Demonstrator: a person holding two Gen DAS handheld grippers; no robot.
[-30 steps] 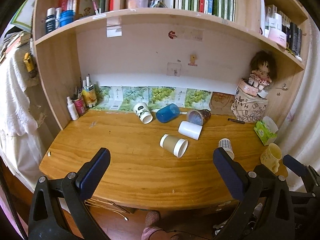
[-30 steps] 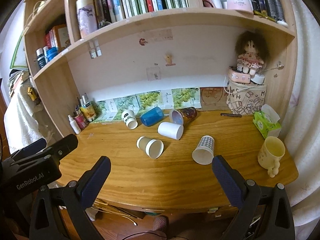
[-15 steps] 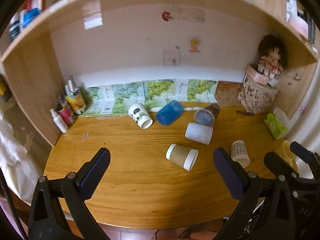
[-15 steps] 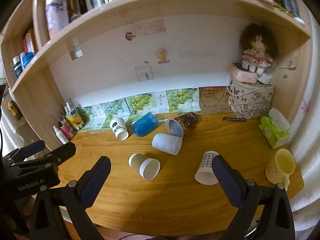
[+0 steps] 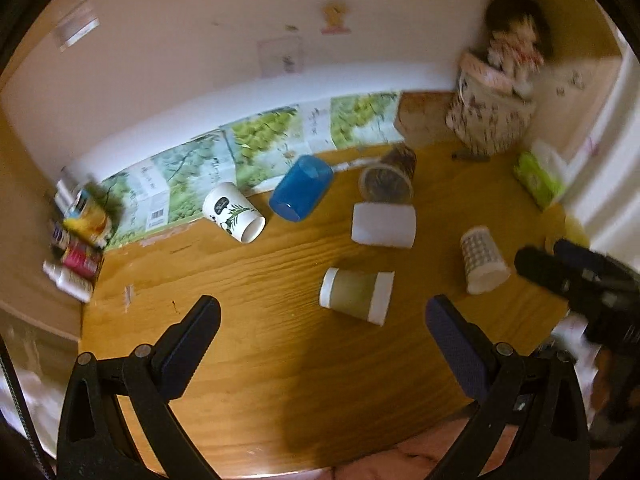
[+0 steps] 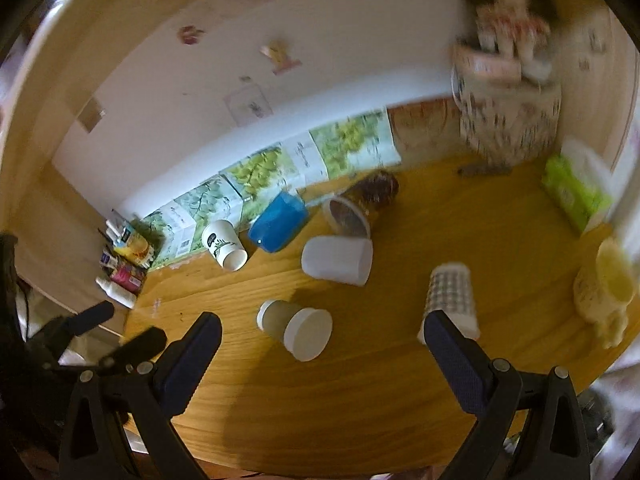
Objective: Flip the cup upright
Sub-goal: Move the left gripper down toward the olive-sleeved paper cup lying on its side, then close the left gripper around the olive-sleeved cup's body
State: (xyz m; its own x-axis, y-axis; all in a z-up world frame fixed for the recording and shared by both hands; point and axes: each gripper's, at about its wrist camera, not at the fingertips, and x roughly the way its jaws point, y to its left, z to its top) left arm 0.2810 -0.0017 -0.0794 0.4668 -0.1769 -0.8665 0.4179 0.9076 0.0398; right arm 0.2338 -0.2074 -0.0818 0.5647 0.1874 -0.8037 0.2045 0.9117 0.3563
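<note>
No text reading clearly; barcode showing on leaf-print box (image 5: 158, 200), print on white cup (image 5: 232, 211) blurring out.

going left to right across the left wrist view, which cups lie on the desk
white leaf-print cup → blue cup → brown paper cup → plain white cup → checked cup

The wooden desk (image 6: 360, 400) carries six tipped cups (image 6: 295, 327), one upright yellow mug (image 6: 606, 286), one tissue pack (image 6: 574, 192) and one doll (image 6: 506, 12).
</note>
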